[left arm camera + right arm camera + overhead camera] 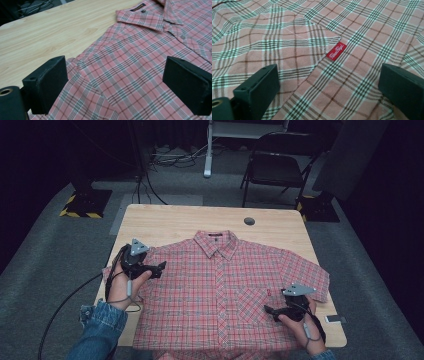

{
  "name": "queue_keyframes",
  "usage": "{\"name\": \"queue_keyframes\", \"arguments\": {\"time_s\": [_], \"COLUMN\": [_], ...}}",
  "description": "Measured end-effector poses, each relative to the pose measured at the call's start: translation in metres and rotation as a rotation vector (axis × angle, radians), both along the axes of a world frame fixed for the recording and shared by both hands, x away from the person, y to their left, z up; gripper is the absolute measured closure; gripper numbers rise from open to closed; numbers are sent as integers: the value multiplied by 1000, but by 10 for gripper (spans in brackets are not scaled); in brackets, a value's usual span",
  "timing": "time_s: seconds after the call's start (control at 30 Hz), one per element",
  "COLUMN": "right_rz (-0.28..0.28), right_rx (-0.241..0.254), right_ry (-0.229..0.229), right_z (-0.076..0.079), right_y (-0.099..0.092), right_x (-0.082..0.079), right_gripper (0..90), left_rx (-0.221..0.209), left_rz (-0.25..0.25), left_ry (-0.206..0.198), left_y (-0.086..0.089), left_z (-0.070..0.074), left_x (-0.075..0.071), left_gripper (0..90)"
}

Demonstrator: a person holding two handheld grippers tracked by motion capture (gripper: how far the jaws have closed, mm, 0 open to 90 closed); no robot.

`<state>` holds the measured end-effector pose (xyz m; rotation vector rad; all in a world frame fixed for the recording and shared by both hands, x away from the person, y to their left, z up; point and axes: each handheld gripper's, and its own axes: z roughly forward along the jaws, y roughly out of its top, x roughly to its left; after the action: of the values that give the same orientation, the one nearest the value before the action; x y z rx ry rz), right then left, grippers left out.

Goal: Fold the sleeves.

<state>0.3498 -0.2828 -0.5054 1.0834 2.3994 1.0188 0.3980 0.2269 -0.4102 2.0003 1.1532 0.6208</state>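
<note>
Plaid shirt flat on table, hem cut off, left gripper and right gripper jaws apart

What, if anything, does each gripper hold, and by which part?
Nothing is held. The left gripper and the right gripper both stand open above the plaid shirt.

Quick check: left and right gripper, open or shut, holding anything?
Left gripper: open, jaws wide apart over the plaid shirt near its shoulder, holding nothing.
Right gripper: open, jaws spread over the shirt beside the red pocket tag, holding nothing.
</note>
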Motion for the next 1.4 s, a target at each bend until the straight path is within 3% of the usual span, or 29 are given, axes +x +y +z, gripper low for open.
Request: {"name": "queue_keyframes", "arguments": {"time_s": [0.37, 0.57, 0.67, 0.73, 1.13, 1.2, 1.23, 1.4], "right_rz": [1, 1, 1, 0, 1, 1, 1, 0], "right_rx": [0, 0, 0, 1, 0, 0, 0, 1], "right_ry": [0, 0, 0, 1, 0, 0, 0, 1], "right_z": [0, 0, 0, 0, 0, 0, 0, 0], "right_y": [0, 0, 0, 0, 0, 0, 0, 0], "right_x": [0, 0, 0, 0, 0, 0, 0, 0], "right_gripper": [35, 35, 35, 35, 35, 35, 35, 35], "left_rx": [7, 18, 61, 58, 18, 13, 13, 7], "left_rz": [53, 63, 74, 61, 167, 216, 216, 253], "left_ry": [-20, -24, -45, -53, 16, 38, 38, 99], "left_y": [23, 40, 44, 47, 80, 90, 90, 106], "left_z": [-8, -15, -20, -24, -46, -50, -50, -58], "left_x": [8, 15, 17, 19, 26, 26, 26, 23], "left_gripper": [67, 125, 136, 136, 190, 209, 220, 235]}}
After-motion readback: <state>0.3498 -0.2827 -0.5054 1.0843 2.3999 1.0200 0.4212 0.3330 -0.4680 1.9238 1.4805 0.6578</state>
